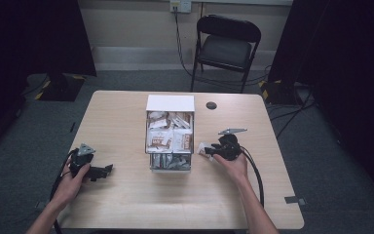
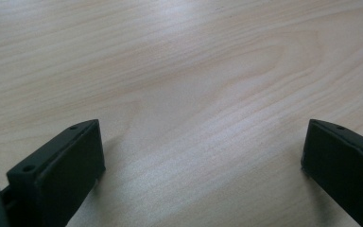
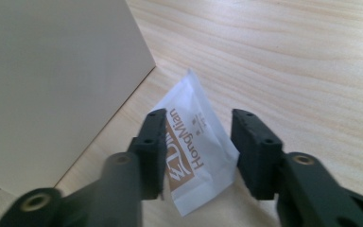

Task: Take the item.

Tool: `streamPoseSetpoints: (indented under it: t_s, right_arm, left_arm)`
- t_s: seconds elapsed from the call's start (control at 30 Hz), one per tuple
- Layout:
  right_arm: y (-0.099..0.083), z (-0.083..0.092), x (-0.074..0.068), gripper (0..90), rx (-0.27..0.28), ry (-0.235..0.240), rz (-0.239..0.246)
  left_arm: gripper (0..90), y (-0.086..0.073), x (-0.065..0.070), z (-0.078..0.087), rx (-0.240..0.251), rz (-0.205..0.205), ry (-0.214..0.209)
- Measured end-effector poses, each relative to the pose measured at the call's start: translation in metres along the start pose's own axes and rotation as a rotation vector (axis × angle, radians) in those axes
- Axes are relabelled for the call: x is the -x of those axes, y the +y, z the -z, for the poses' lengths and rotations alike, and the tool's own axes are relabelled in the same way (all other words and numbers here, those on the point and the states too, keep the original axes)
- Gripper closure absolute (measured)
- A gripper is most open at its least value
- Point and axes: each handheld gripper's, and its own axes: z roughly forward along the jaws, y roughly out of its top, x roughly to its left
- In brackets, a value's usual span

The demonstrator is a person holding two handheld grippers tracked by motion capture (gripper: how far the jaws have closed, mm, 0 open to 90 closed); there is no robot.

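Note:
A white sachet [image 3: 191, 137] with brown lettering lies flat on the wooden table, just right of a white box [image 1: 170, 103] that holds several similar sachets [image 1: 169, 138]. My right gripper [image 3: 199, 118] is low over the sachet [image 1: 204, 148]. Its jaws stand apart on either side of the sachet, and the right pad is clearly off it. The box's plain side wall [image 3: 52, 85] is close on the left in the right gripper view. My left gripper [image 1: 108, 169] rests at the table's left front, open wide [image 2: 203, 127], with bare wood between its jaws.
A small black round disc [image 1: 211, 105] sits on the table [image 1: 126, 204] behind the box to the right. A black folding chair [image 1: 226, 46] stands beyond the far edge. Cables run across the floor at the right.

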Motion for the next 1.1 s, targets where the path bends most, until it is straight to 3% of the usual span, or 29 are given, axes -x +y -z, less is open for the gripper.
streamPoseSetpoints:
  t_s: [0.23,0.53,1.1]
  right_arm:
    - [0.0,0.0,0.002,42.5,0.014,0.013,-0.023]
    - [0.001,0.001,0.0,30.2,0.022,-0.017,-0.01]
    - [0.006,0.034,-0.001,26.6,0.08,-0.041,-0.029]
  left_arm:
    - [0.0,0.0,0.0,0.0,0.002,0.0,0.001]
    - [0.0,0.0,0.0,0.0,-0.001,-0.001,0.0]
    - [0.0,0.0,0.0,0.0,0.001,0.0,0.001]
